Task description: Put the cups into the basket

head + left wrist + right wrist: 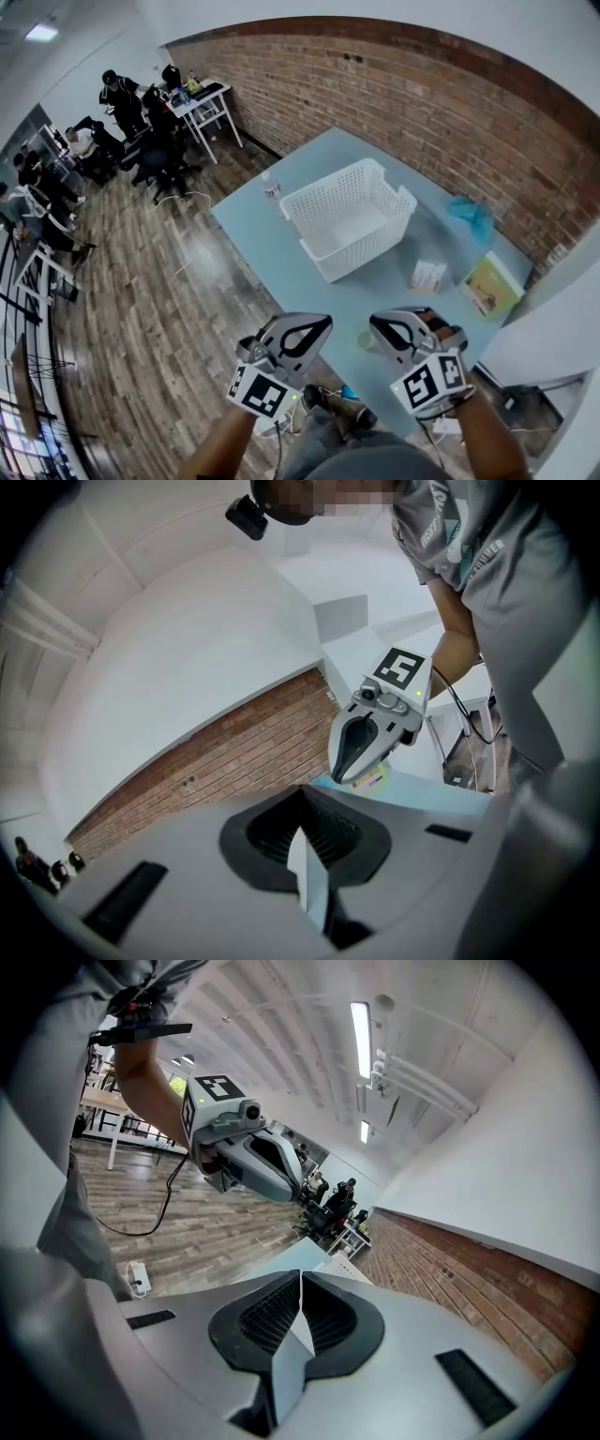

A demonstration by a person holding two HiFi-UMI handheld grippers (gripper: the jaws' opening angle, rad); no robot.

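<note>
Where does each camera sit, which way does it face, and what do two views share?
Head view: on the person's head, steeply down at blue table and white basket; both forearms, left gripper, right gripper show.
Left gripper view: on that gripper, along its shut jaws toward the right gripper; torso shows.
Right gripper view: on that gripper, along its shut jaws toward the left gripper; arm shows.
Shared: brick wall, in both gripper views.
</note>
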